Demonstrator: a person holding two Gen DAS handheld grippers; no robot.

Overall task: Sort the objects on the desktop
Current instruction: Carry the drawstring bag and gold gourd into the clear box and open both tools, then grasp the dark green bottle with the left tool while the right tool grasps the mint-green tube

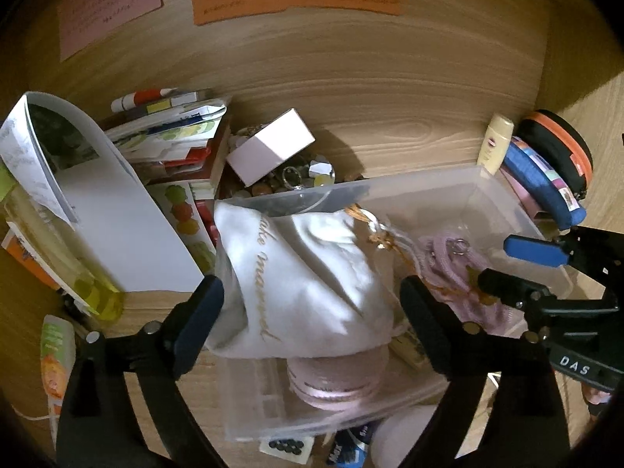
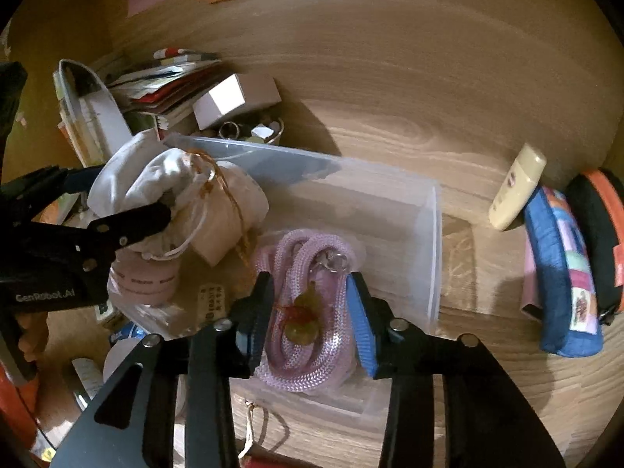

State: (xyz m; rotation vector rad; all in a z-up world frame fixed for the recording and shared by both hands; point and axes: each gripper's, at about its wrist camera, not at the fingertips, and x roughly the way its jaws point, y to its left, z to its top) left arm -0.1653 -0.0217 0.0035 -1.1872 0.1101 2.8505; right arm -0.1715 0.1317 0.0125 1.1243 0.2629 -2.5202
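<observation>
A clear plastic box (image 1: 429, 187) (image 2: 433, 234) stands on the wooden desk. Inside it lies a white drawstring pouch (image 1: 304, 273) (image 2: 218, 210) with gold lettering, resting on a pink tape roll (image 1: 335, 382) (image 2: 144, 280). My left gripper (image 1: 312, 284) (image 2: 128, 191) is open, with its fingers wide on either side of the pouch. A coiled pink cord (image 2: 304, 335) (image 1: 448, 265) with an amber charm lies in the box's right half. My right gripper (image 2: 310, 279) (image 1: 494, 258) straddles it, open, its blue and black pads beside the coil.
Behind the box are a pink carton (image 1: 269, 148) on a bowl of trinkets and a stack of booklets (image 1: 175, 140). At right stand a cream tube (image 2: 514, 187), a blue pencil case (image 2: 561, 273) and a black-and-orange case (image 2: 600, 234). A yellow bottle (image 1: 89, 292) lies left.
</observation>
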